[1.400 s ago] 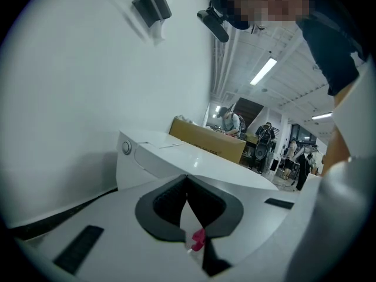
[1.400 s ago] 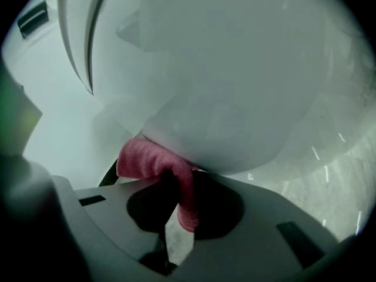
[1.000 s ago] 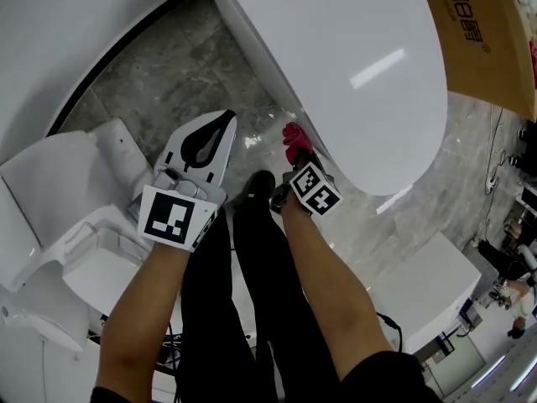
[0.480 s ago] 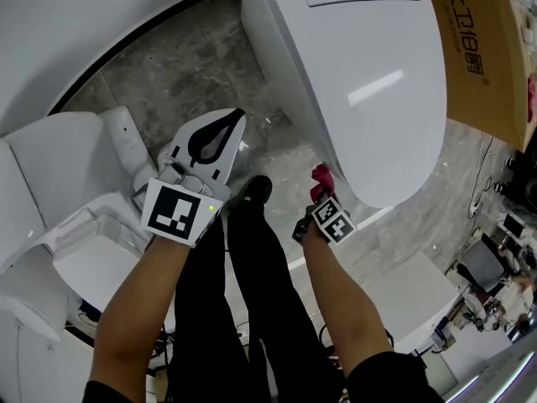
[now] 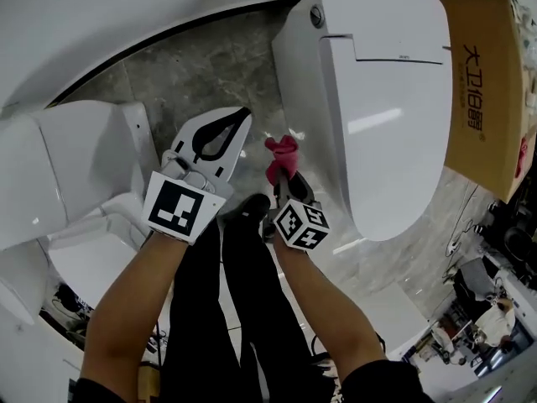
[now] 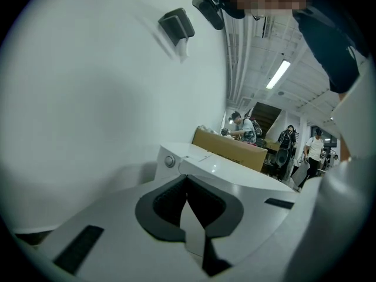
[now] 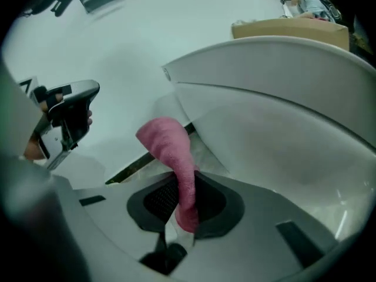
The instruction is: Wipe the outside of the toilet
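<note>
Grey veined marble floor [image 5: 201, 82], showroom setting. Glossy white ceramic toilet [image 5: 394, 141] at right, lid down, with tan cardboard box [image 5: 482, 74] beyond it. My right gripper [image 5: 284, 179] is clamped on fuzzy pink terry cloth [image 5: 281, 152], whose free end flops over beside toilet's smooth side wall. I cannot tell whether it touches. Half second ago cloth sat at bowl's front; now it is farther back along side. My left gripper [image 5: 235, 124] has jaws together with nothing between, over floor.

To your right, the cardboard box [image 5: 480, 99] carries dark printed Chinese characters along its top face, reading 大卫伯爵. On the toilet [image 5: 386, 149] before you, a small dark mark [image 5: 403, 56] sits on the lid, too tiny to read.
</note>
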A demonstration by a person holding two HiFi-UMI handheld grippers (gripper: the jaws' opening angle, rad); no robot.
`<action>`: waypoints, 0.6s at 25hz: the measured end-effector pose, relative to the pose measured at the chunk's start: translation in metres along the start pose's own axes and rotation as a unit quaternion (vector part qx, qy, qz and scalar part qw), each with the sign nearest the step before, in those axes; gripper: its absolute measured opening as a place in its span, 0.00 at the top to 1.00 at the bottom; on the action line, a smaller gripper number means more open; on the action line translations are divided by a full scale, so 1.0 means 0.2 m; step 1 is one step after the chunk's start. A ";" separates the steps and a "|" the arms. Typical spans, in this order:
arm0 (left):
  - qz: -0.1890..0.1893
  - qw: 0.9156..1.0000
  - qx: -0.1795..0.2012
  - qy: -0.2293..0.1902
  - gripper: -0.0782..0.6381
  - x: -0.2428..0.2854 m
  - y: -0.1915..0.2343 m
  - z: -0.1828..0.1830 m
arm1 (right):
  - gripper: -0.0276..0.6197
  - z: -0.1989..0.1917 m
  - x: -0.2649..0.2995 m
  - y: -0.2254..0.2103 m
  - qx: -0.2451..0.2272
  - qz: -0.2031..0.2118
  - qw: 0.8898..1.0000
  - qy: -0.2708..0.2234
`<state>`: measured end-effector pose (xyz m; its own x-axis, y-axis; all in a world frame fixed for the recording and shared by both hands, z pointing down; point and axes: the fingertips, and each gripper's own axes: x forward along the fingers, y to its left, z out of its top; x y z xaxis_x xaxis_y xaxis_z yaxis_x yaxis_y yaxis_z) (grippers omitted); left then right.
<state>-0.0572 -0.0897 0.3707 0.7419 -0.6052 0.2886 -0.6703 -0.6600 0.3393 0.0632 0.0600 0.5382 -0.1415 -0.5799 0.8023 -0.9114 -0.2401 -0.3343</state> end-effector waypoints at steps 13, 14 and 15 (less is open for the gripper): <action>0.045 0.999 0.029 0.011 0.87 0.07 0.46 -0.09 | 0.84 0.64 0.97 0.28 -0.083 0.012 0.995 -0.058; 0.046 0.998 0.030 0.012 0.87 0.08 0.49 -0.10 | 0.84 0.65 1.03 0.28 -0.090 0.011 0.994 -0.059; 0.048 0.998 0.030 0.012 0.87 0.09 0.52 -0.12 | 0.84 0.67 1.09 0.28 -0.095 0.009 0.994 -0.058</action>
<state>-0.1134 -0.1592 0.4319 0.6732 -0.6575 0.3384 -0.7382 -0.6247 0.2548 0.0332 -0.1835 0.6281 -0.1223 -0.6719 0.7305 -0.9672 -0.0843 -0.2395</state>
